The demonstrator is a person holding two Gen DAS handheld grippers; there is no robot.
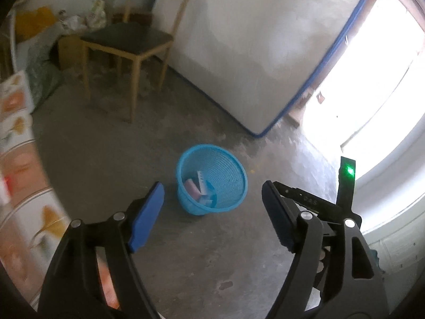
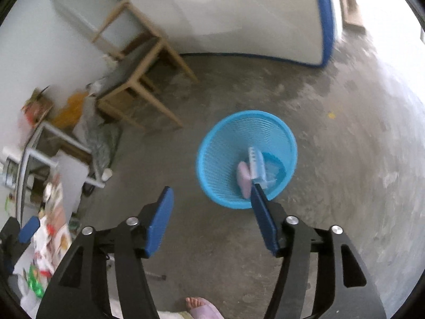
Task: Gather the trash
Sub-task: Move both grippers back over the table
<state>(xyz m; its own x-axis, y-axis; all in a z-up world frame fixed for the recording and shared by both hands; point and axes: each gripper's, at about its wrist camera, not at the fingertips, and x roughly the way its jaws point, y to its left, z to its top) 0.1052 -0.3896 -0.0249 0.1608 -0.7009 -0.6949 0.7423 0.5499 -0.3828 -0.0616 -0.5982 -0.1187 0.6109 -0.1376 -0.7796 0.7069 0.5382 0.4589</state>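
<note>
Both hand-held grippers tilt down toward the concrete floor [image 1: 111, 159]. The left gripper [image 1: 212, 212] and the right gripper [image 2: 212, 219] each stand with jaws apart, nothing between them. The blue basket [image 2: 228, 133] sits on the floor ahead, holding pink and white-blue trash [image 2: 252, 171].

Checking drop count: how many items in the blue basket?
3 visible in the basket, all at the bottom: a pink pack, a white-blue pack leaning beside it, and a bluish wrapper underneath. More may be hidden beneath.
</note>
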